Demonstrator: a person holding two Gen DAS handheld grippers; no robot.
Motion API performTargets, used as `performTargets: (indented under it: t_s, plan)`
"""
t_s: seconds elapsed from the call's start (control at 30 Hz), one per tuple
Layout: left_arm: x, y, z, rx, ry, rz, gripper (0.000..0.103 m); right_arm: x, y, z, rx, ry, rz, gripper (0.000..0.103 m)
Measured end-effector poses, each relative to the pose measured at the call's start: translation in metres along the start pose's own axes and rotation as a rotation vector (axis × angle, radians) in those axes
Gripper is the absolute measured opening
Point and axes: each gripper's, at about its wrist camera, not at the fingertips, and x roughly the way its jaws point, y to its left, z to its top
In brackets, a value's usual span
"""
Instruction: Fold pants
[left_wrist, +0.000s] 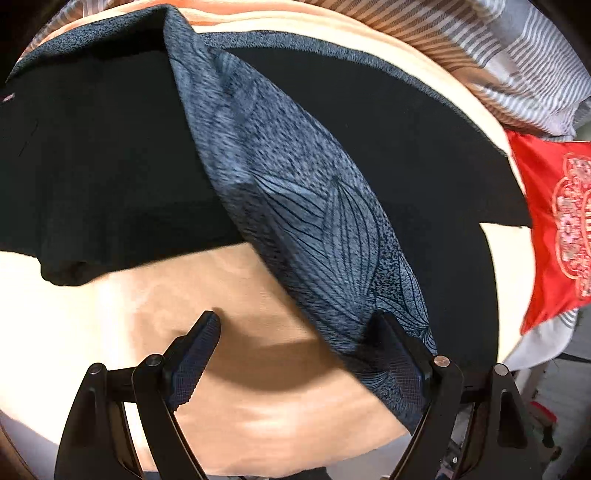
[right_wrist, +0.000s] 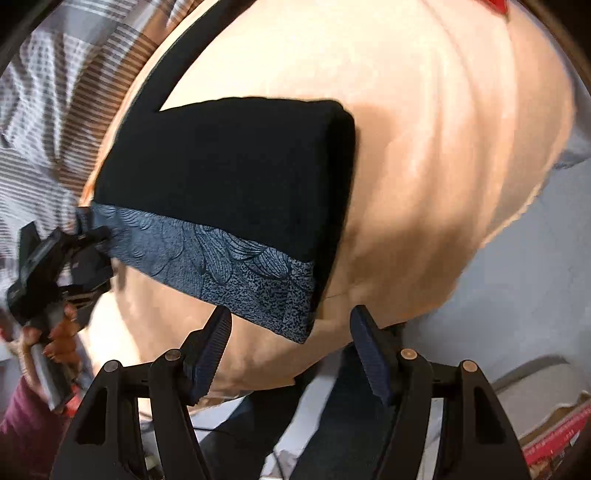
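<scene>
- Left wrist view: black pants (left_wrist: 92, 166) are lying spread across a peach blanket (left_wrist: 240, 295) covering the bed, filling the left and far side of it.
- A blue-grey patterned band (left_wrist: 295, 184) of the pants is running diagonally from the far edge down toward the near right.
- The left tool (left_wrist: 303, 339) is pointing steeply down over the bed's near edge. Its jaws are standing wide apart and released, with bare blanket showing between them. The band's lower end is lying along the right-hand finger (left_wrist: 402, 362), and no pinch is showing.
- Striped bedding (left_wrist: 517, 74) is bunching at the far right corner, and a red embroidered cushion (left_wrist: 554, 221) is resting at the right edge.
- Right wrist view: at the far left a hand (right_wrist: 51, 336) with a maroon sleeve (right_wrist: 26, 424) is holding the left tool by the band's left end. The blur is hiding whether the two are touching.
- The pants are sitting mid-bed as a dark block, with the patterned band forming its near edge.
- The right tool (right_wrist: 291, 332) is hanging released over the near edge. The band's near right corner is lying between its parted fingers, and neither pad is pressing on it.
</scene>
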Motion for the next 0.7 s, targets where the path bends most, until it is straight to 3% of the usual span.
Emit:
performTargets:
  t_s: [0.13, 0.2, 0.3, 0.4, 0.43, 0.5, 0.53, 0.57, 0.7]
  plan:
    - [-0.002, -0.005, -0.002, -0.013, -0.024, 0.044, 0.087, 0.017, -0.003, 0.005, -0.028, 0.066, 0.093, 0.069]
    - [-0.003, -0.008, -0.003, -0.027, -0.030, 0.038, 0.087, 0.024, 0.003, 0.006, -0.039, 0.090, 0.138, 0.058]
    - [-0.003, -0.013, -0.004, -0.025, -0.030, 0.023, 0.087, 0.023, 0.005, 0.008, -0.042, 0.107, 0.202, 0.053]
    - [0.001, -0.023, -0.001, 0.002, -0.029, 0.033, 0.085, 0.028, 0.009, 0.011, -0.040, 0.117, 0.210, 0.050]
    - [0.002, -0.026, 0.000, 0.015, -0.034, 0.037, 0.079, 0.031, 0.008, 0.012, -0.026, 0.128, 0.208, 0.045]
    - [0.000, -0.030, 0.001, 0.051, -0.047, 0.048, 0.060, 0.033, 0.002, 0.009, 0.042, 0.150, 0.242, 0.008]
    - [-0.003, -0.031, 0.003, 0.062, -0.049, 0.039, 0.033, 0.031, 0.001, 0.009, 0.073, 0.147, 0.282, 0.006]
    - [-0.006, -0.030, 0.005, 0.069, -0.035, -0.001, 0.014, 0.029, 0.003, 0.009, 0.090, 0.141, 0.316, 0.005]
    - [-0.019, -0.026, 0.011, 0.092, -0.021, -0.083, 0.013, 0.009, 0.023, 0.013, 0.097, 0.083, 0.418, 0.004]
